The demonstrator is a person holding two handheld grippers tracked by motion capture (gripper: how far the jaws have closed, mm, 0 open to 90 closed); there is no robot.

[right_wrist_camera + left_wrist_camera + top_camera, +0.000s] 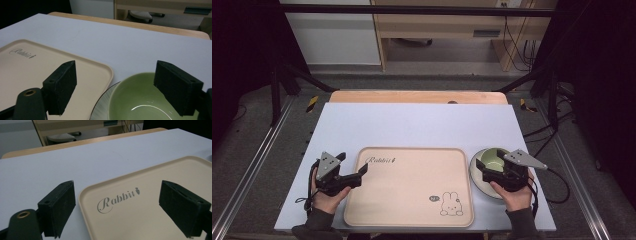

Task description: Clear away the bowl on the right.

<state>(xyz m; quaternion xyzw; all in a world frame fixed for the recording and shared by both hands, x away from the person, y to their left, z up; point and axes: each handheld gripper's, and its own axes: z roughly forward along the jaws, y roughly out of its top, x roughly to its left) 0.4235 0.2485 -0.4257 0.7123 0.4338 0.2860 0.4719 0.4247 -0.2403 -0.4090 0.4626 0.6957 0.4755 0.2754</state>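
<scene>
A beige tray (pixel 409 185) printed with "Rabbit" and a small rabbit lies flat on the white table top. To its right a green bowl (pixel 490 159) stands on a pale plate (pixel 475 176). My left gripper (pixel 353 164) sits at the tray's near left corner, open, with the tray rim (pixel 82 195) between its jaws and untouched. My right gripper (pixel 493 163) hovers at the bowl, open. In the right gripper view one jaw is over the tray (pixel 30 70) and plate (pixel 100 110) edge. The other is over the bowl (pixel 135 100), and neither pad presses.
The white table top (pixel 412 125) stretches bare beyond the tray to a wooden back edge (pixel 417 96). Black frame posts (pixel 274 90) stand at both sides. A wooden shelf unit (pixel 452 25) and cables lie farther back on the floor.
</scene>
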